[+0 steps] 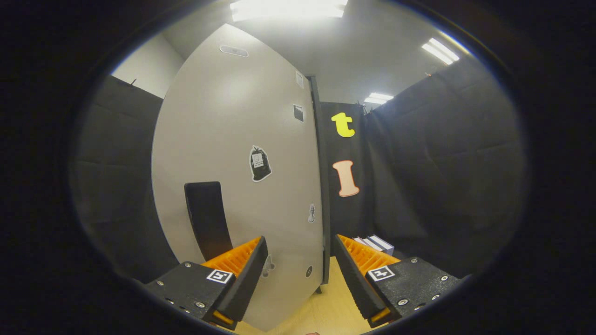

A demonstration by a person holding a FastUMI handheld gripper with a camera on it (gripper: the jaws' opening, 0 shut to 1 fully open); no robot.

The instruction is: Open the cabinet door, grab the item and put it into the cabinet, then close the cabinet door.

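One gripper [300,274], fingers spread wide, holding nothing. Cabinet door [233,153] just ahead; its dark handle [207,218] at eleven o'clock. I judge: steer left, straddle handle, then close.

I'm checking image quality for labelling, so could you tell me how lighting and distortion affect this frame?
Gripper view: ceiling lights blow out to white; soft glare on the cabinet door; fisheye bends the door's edges into curves; the dark handle stays sharp; the open gripper fingers straddle the door's lower edge, touching nothing.
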